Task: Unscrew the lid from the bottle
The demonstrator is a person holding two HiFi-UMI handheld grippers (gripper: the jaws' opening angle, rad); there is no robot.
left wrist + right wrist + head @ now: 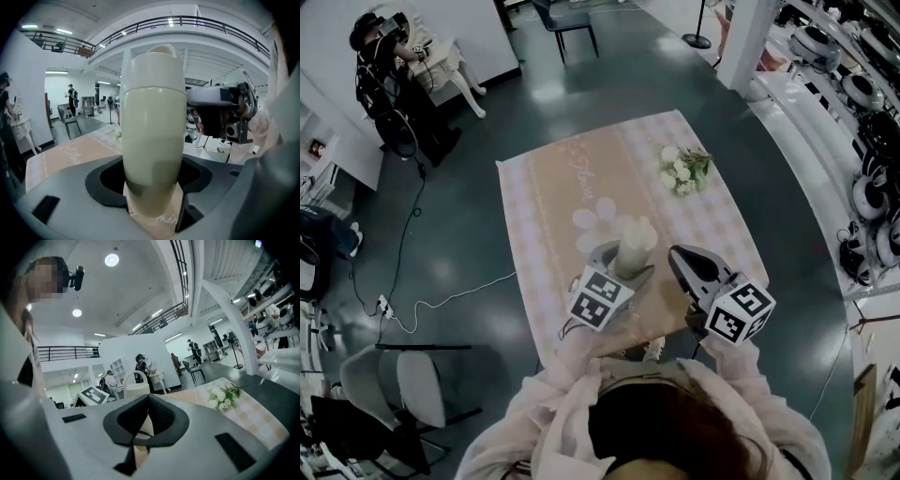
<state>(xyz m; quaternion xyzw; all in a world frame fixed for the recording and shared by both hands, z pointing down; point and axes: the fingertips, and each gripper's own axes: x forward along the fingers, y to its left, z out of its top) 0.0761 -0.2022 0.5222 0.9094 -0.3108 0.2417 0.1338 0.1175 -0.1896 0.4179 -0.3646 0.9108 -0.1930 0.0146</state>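
A cream bottle (635, 246) stands upright on the table near its front edge, its lid (152, 65) with a loop handle on top. My left gripper (623, 269) is shut on the bottle's lower body (152, 154), one jaw on each side. My right gripper (677, 253) hovers just to the right of the bottle, apart from it, shut with nothing between its jaws. In the right gripper view (149, 401) the bottle's lid (136, 384) shows beyond the closed jaws, a little to the left. The left gripper view shows the right gripper (220, 112) beside the bottle's upper part.
A pink checked cloth (553, 206) covers the table. A small bunch of white flowers (684, 171) lies at the far right of it. A chair (403, 384) stands on the floor to the left, with a cable (441, 298) nearby. Shelves with equipment (872, 187) line the right side.
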